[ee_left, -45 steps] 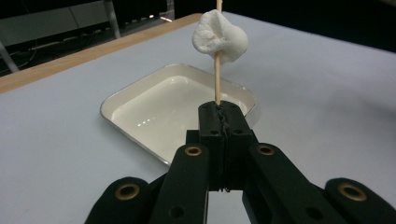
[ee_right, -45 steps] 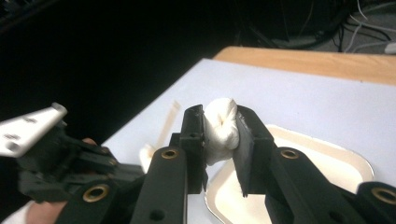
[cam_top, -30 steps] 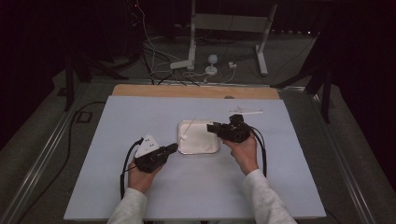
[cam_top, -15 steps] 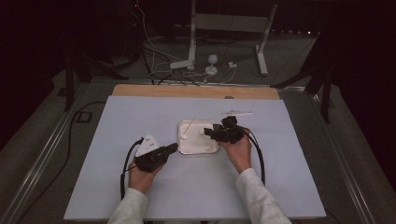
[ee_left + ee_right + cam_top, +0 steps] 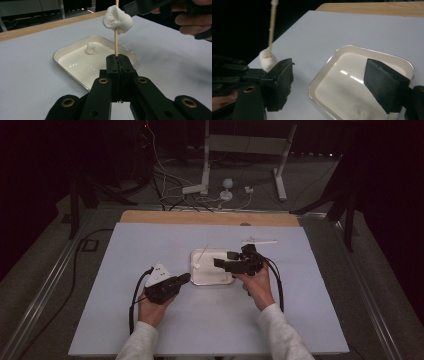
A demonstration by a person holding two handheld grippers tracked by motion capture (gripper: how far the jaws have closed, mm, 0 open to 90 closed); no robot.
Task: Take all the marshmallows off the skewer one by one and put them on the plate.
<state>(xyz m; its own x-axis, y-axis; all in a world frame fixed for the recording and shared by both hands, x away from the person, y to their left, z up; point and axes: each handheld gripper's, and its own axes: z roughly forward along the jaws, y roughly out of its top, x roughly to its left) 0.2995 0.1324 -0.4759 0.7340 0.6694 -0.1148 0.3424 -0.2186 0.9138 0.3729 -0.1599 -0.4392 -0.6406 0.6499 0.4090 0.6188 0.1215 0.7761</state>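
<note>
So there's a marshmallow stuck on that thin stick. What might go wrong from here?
1. The marshmallow sits partway up the wooden skewer, nothing under it; it may slide down or drop.
2. The left gripper pinches only the skewer's lower end, so the skewer could tilt or slip.
3. The right gripper, jaws just opened and empty, is close beside the marshmallow; it could knock it, missing the white tray where another marshmallow lies.
</note>
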